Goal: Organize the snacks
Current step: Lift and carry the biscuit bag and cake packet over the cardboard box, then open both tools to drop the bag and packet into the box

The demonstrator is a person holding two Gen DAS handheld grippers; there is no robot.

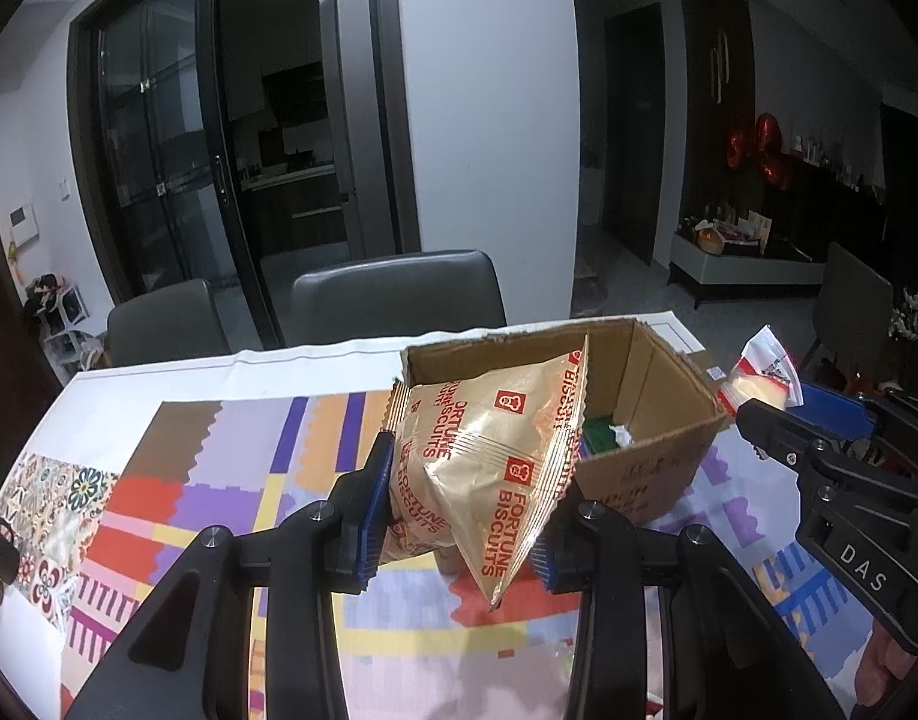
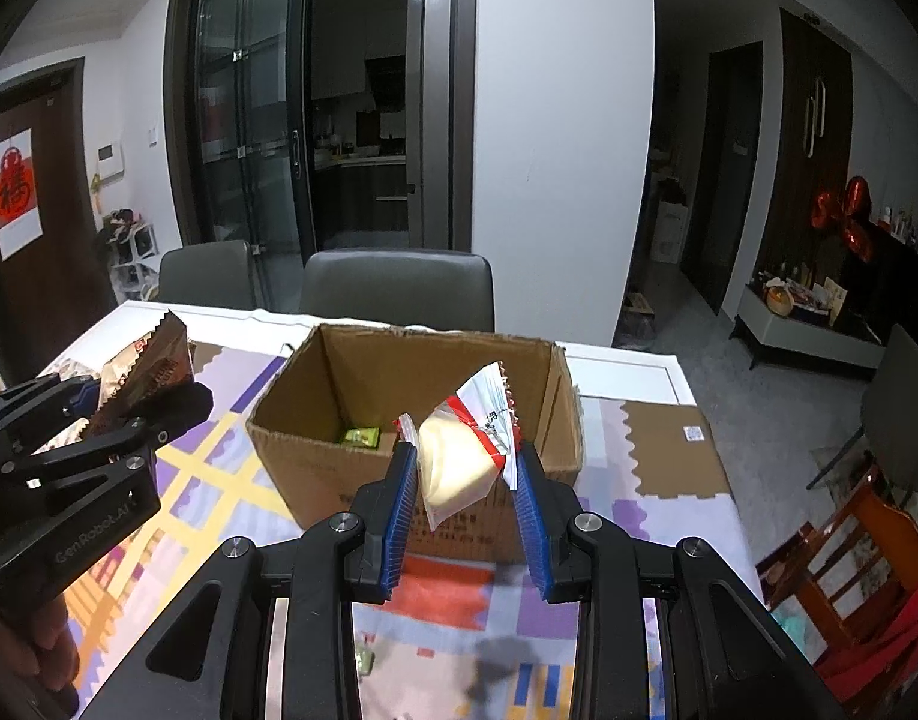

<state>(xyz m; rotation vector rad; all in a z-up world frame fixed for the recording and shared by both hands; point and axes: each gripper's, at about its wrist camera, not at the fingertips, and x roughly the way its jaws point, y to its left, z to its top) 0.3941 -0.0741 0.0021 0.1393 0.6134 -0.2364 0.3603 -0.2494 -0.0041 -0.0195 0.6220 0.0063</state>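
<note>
My left gripper [image 1: 468, 474] is shut on a gold Fortune Biscuits packet [image 1: 489, 450], lifted above the patterned tablecloth just in front of the open cardboard box [image 1: 651, 456]. My right gripper [image 2: 465, 468] is shut on a clear packet with a pale yellow pastry and red-white wrapper [image 2: 459, 456], held in front of the same box [image 2: 315, 456]. A green snack [image 2: 362, 435] lies on the box floor. The left gripper [image 2: 129, 402] with the gold packet [image 2: 153, 372] shows at the left of the right wrist view; the right gripper [image 1: 753, 414] with its pastry packet [image 1: 759, 375] shows at the right of the left wrist view.
A colourful tablecloth [image 1: 219, 480] covers the white table [image 2: 627, 372]. Two grey chairs [image 1: 393, 294] stand at the far side. A small green item [image 2: 363, 660] lies on the cloth near me. An orange wooden chair [image 2: 849, 546] stands to the right of the table.
</note>
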